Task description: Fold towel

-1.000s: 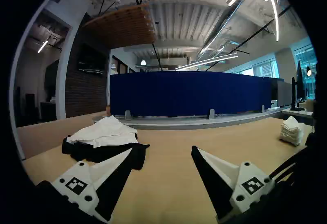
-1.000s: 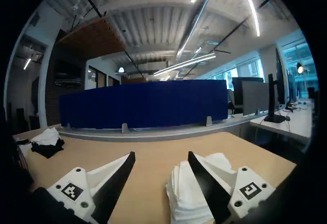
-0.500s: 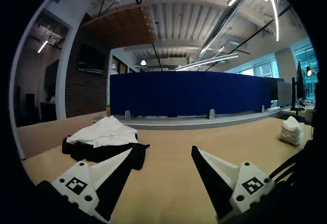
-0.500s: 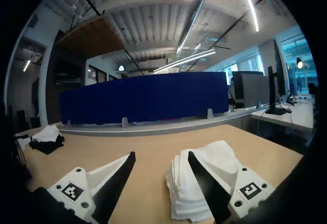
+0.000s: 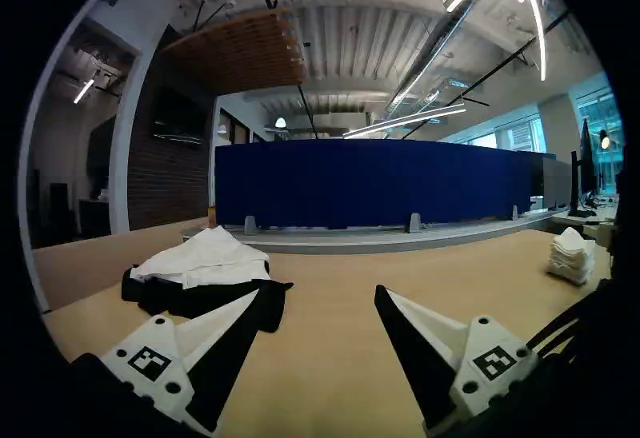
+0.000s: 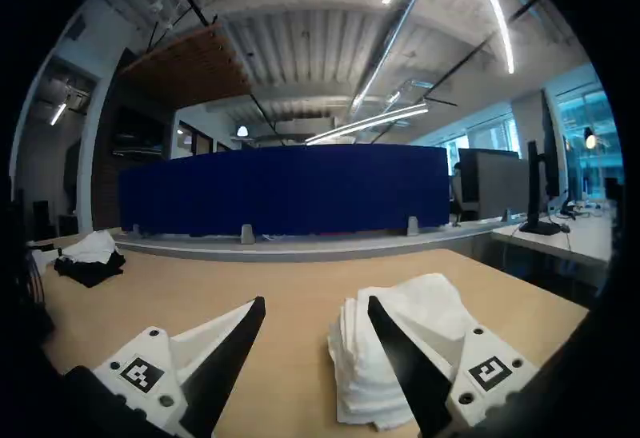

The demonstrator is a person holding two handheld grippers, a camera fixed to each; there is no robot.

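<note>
While both grippers stand open, towels lie at either end of a table

Left gripper view: the left gripper sits low over a pale wooden table, its two fingers spread wide with nothing between them. Ahead and to its left, a loose white towel lies crumpled on top of a black cloth, and the tip of the left finger overlaps the cloth's near edge in the picture. Far off to the right, near the table's edge, stands a stack of folded white towels. A long blue divider runs across the back of the table.

Right gripper view: the right gripper is also released, its fingers wide apart and holding nothing. The stack is close here, just ahead and to the right; the right finger crosses in front of it, and whether it touches cannot be told. The left finger is over bare table. The towel on its black cloth shows small at the far left. A monitor stands on a desk to the right
</note>
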